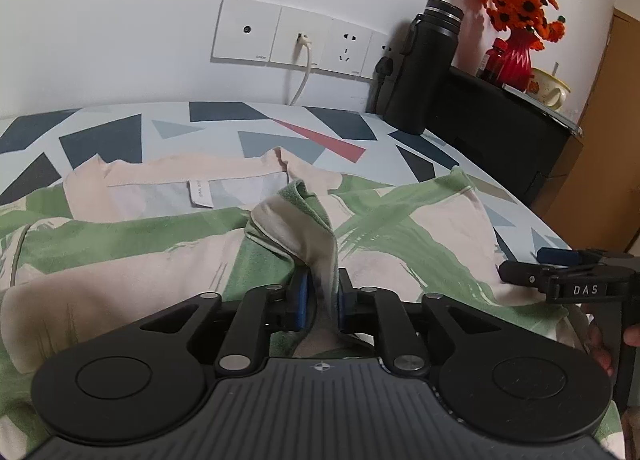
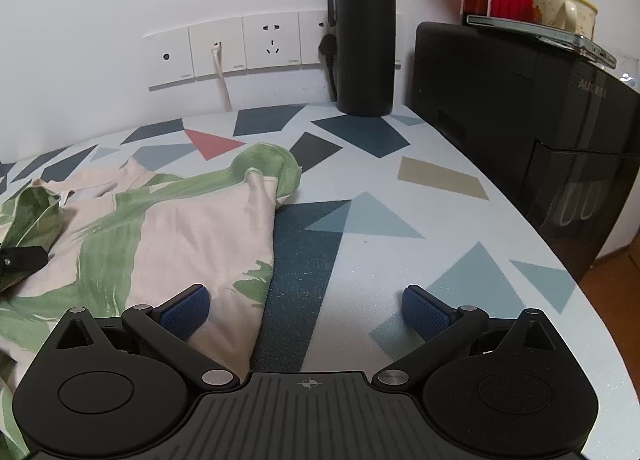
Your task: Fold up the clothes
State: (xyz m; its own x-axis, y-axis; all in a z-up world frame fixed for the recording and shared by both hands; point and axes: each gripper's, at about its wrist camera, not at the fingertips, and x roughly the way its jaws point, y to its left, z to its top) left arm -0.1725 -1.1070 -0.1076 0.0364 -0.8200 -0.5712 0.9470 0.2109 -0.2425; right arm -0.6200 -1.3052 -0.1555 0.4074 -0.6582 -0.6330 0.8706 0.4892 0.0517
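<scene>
Left gripper (image 1: pixel 320 296) pinching the shirt (image 1: pixel 168 244).
Right gripper (image 2: pixel 306 306) gapes wide (empty) over the shirt's edge on the patterned table (image 2: pixel 400 220).

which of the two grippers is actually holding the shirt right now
The left gripper: it is shut on a raised fold of the shirt. The right gripper is wide open, holding nothing.

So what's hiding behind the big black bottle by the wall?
Behind the tall black metal bottle is the white wall with a row of white sockets. A black plug peeks out at its left side. The bottle covers the rest of that socket.
</scene>
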